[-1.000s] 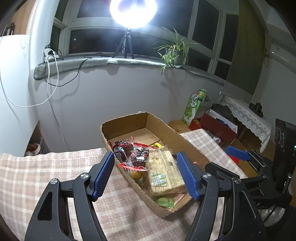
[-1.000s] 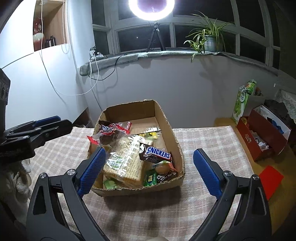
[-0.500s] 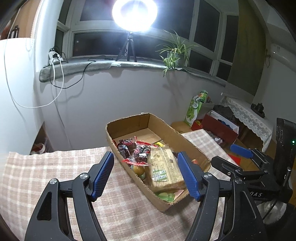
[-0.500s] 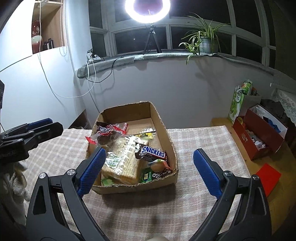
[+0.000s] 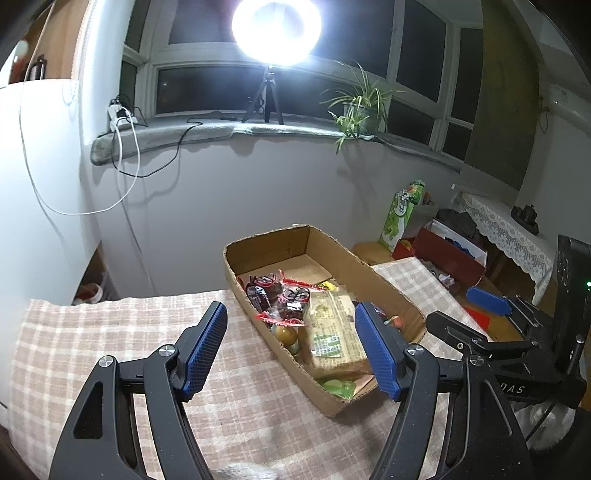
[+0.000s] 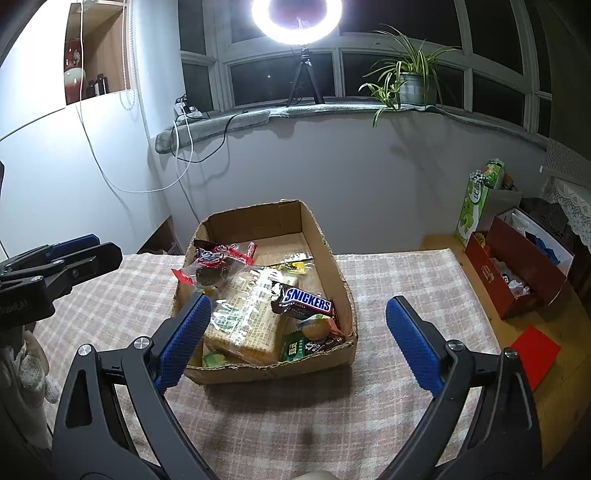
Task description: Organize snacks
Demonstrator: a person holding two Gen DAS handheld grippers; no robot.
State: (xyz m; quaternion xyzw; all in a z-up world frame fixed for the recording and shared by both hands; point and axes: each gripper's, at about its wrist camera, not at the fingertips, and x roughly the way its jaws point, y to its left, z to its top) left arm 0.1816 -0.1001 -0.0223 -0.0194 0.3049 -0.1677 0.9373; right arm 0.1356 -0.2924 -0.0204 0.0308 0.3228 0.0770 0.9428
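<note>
A shallow cardboard box (image 6: pixel 334 271) (image 5: pixel 384 286) sits on the checked tablecloth and holds the snacks. In it lie a Snickers bar (image 6: pixel 306 303), a large clear pack of crackers (image 6: pixel 243 321) (image 5: pixel 334 332), red-edged dark sweet packs (image 6: pixel 216 260) (image 5: pixel 280 299) and small green packets (image 6: pixel 293 350). My left gripper (image 5: pixel 291 349) is open and empty, held above the table in front of the box. My right gripper (image 6: pixel 297 343) is open and empty, above the box's near end. Each gripper shows at the edge of the other's view.
The checked tablecloth (image 6: pixel 406 280) covers the table. On the floor to the right stand a red box (image 6: pixel 517 273) and a green carton (image 6: pixel 476 203). A wall, a window sill with a ring light (image 6: pixel 295 14) and a plant (image 6: pixel 410 81) lie behind.
Both grippers have drawn back and up from the box, which now looks smaller and farther. Both stay open and empty. The snacks have not moved.
</note>
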